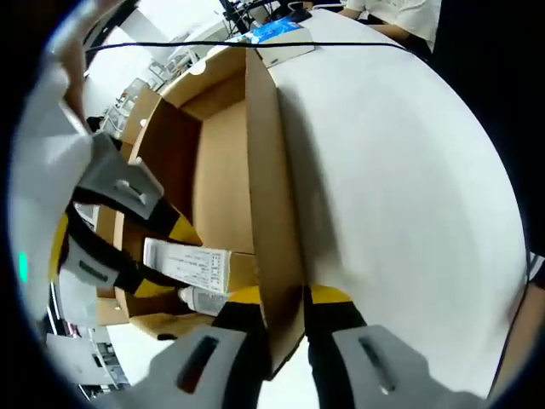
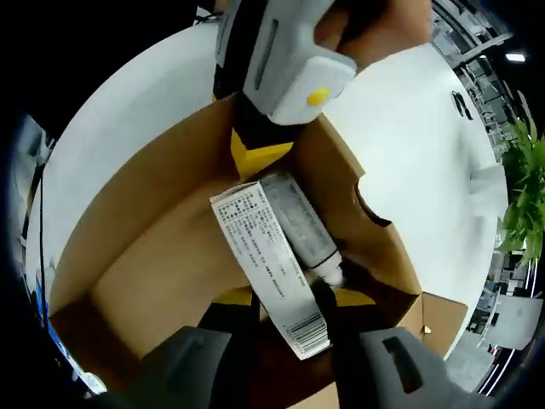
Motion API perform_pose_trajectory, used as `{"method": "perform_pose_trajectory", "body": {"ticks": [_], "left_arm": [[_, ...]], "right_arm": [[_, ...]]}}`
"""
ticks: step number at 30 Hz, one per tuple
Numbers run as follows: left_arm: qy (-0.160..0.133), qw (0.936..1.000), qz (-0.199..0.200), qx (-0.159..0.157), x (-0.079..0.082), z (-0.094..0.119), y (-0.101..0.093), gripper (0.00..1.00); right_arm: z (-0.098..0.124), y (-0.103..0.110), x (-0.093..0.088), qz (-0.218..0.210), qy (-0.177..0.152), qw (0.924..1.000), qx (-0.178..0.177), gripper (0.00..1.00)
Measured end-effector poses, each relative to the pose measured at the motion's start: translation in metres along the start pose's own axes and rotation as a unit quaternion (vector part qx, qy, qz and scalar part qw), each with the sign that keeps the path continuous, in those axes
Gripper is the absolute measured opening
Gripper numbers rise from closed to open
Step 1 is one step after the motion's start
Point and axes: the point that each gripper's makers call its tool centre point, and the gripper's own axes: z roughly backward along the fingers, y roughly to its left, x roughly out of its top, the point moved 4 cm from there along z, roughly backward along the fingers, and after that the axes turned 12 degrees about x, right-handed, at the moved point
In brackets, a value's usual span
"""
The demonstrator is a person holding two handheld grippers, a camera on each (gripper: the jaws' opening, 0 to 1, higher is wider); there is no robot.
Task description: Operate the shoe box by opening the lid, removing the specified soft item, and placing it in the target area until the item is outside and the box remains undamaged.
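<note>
An open brown cardboard shoe box (image 1: 221,170) lies on a white table (image 1: 400,170). My left gripper (image 1: 285,298) straddles the box's side wall (image 1: 272,213), its yellow-tipped jaws shut on the cardboard. In the right gripper view that left gripper (image 2: 264,149) pinches the far wall of the box (image 2: 153,264) from above. Inside the box, my right gripper (image 2: 289,302) is shut on a white soft tube (image 2: 272,247) with a printed label and a cap. The left gripper view shows the right gripper (image 1: 170,260) holding the tube (image 1: 192,266) low in the box.
A flap with a curved cut-out (image 2: 375,213) stands at the box's right side. A black cable (image 1: 255,44) and a blue object (image 1: 277,32) lie at the far table edge, near a person in white (image 1: 400,13). A green plant (image 2: 519,187) stands beyond the table.
</note>
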Motion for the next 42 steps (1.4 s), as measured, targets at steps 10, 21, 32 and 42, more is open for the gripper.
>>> {"method": "perform_pose_trajectory", "body": {"ticks": [10, 21, 32, 42], "left_arm": [[0.0, 1.0, 0.003, 0.0, 0.001, -0.001, 0.001, 0.13], [0.005, 1.0, 0.005, 0.001, 0.001, -0.002, 0.001, 0.14], [0.008, 1.0, 0.006, 0.002, 0.002, -0.002, 0.001, 0.14], [0.009, 1.0, 0.003, 0.003, 0.002, -0.002, 0.001, 0.14]], "right_arm": [[0.005, 0.045, -0.024, -0.075, 0.021, 0.997, 0.0, 0.23], [0.004, 0.077, -0.045, -0.211, -0.04, 0.9764, -0.019, 0.21], [0.009, 0.104, -0.07, -0.35, -0.07, 0.9332, -0.04, 0.21], [0.006, 0.097, -0.071, -0.382, -0.13, 0.9131, -0.061, 0.31]]}}
